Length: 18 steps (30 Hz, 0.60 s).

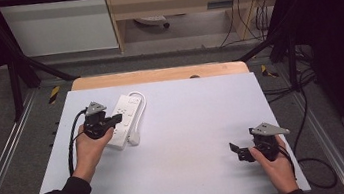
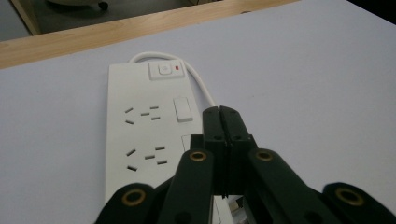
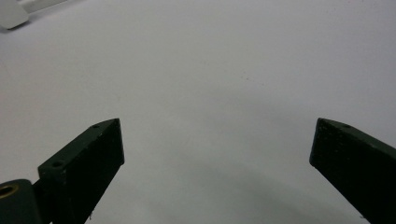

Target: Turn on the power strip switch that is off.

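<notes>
A white power strip (image 1: 128,106) lies at the far left of the white table, its white cable (image 1: 141,103) looping back to a plug (image 1: 134,139) beside it. My left gripper (image 1: 116,118) hovers over the strip's middle. In the left gripper view the strip (image 2: 140,126) shows its sockets and a power button (image 2: 163,70) at the far end, and the left gripper (image 2: 219,109) is shut, jaws pressed together with nothing between them. My right gripper (image 1: 235,148) rests near the front right corner. In the right gripper view the right gripper (image 3: 217,135) is open over bare table.
The white table top (image 1: 189,125) has a wooden strip (image 1: 157,74) along its far edge. Black frame bars and cables (image 1: 308,109) stand to the right of the table. A white corner of the plug (image 3: 11,14) shows far off in the right gripper view.
</notes>
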### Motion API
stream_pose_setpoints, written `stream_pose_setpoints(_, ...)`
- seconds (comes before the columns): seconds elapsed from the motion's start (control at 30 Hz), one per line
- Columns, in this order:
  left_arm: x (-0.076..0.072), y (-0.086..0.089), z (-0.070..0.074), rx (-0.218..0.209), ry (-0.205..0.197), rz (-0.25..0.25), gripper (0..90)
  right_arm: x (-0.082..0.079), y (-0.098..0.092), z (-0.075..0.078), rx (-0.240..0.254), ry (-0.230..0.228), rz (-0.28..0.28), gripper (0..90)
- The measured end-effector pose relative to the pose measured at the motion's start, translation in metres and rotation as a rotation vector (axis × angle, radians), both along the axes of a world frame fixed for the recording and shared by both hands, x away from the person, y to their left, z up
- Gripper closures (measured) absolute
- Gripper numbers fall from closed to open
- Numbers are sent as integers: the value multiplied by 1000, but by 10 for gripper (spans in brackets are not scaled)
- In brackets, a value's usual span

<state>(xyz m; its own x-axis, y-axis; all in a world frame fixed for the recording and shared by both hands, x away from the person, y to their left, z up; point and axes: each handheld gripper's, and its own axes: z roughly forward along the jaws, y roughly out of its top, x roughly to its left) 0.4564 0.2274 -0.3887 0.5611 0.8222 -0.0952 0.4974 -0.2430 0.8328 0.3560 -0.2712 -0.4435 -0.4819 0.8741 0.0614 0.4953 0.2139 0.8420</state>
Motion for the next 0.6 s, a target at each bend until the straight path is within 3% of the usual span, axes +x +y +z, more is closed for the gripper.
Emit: stream_pose_setpoints(0.6, -5, -3, -16, 5, 41, -5, 899, 0, 0, 0, -2, -2, 0, 34)
